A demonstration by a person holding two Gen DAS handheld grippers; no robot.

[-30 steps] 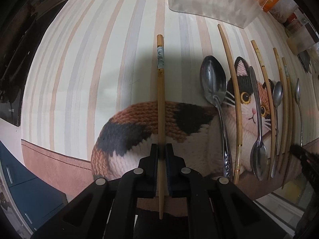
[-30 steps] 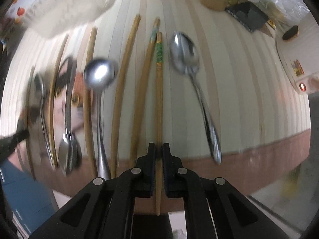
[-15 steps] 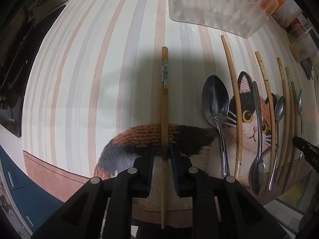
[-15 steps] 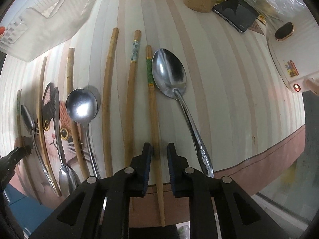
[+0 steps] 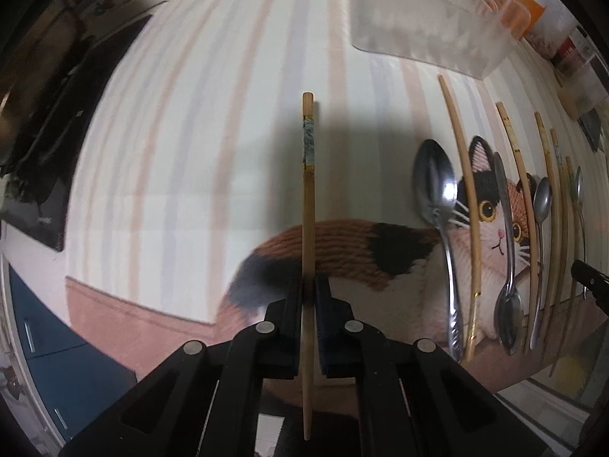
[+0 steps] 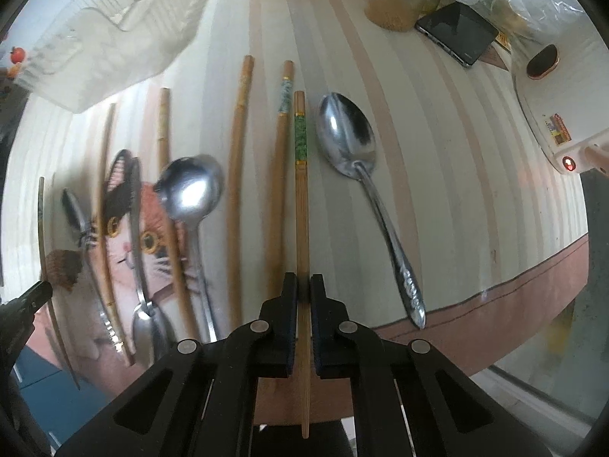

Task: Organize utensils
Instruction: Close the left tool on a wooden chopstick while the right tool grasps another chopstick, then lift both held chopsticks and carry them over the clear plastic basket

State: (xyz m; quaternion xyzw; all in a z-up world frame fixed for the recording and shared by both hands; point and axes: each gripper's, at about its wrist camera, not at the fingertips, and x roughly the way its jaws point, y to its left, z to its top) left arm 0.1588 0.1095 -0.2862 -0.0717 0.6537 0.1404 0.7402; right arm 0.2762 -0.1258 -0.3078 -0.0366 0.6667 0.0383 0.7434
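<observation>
My left gripper (image 5: 309, 285) is shut on a wooden chopstick with a grey-green band (image 5: 307, 198), which points straight ahead over the striped cat mat (image 5: 171, 175). My right gripper (image 6: 303, 285) is shut on a wooden chopstick with a green band (image 6: 300, 198), which lies among a row of utensils. To its right lies a large steel spoon (image 6: 348, 137). To its left lie a banded chopstick (image 6: 279, 175), a plain chopstick (image 6: 238, 175), a round spoon (image 6: 190, 190) and further chopsticks and spoons over the cat picture. The same row shows at the right of the left wrist view (image 5: 434, 190).
A clear plastic organizer bin (image 5: 426, 34) stands at the far side of the mat; it also shows in the right wrist view (image 6: 99, 49). A black phone (image 6: 456, 32), a jar (image 6: 396, 3) and a white appliance (image 6: 559, 125) sit at the far right. The mat's brown front edge (image 6: 495, 312) is near.
Both grippers were open around their chopsticks half a second ago and are now shut on them. The right view has pulled back slightly from the row.
</observation>
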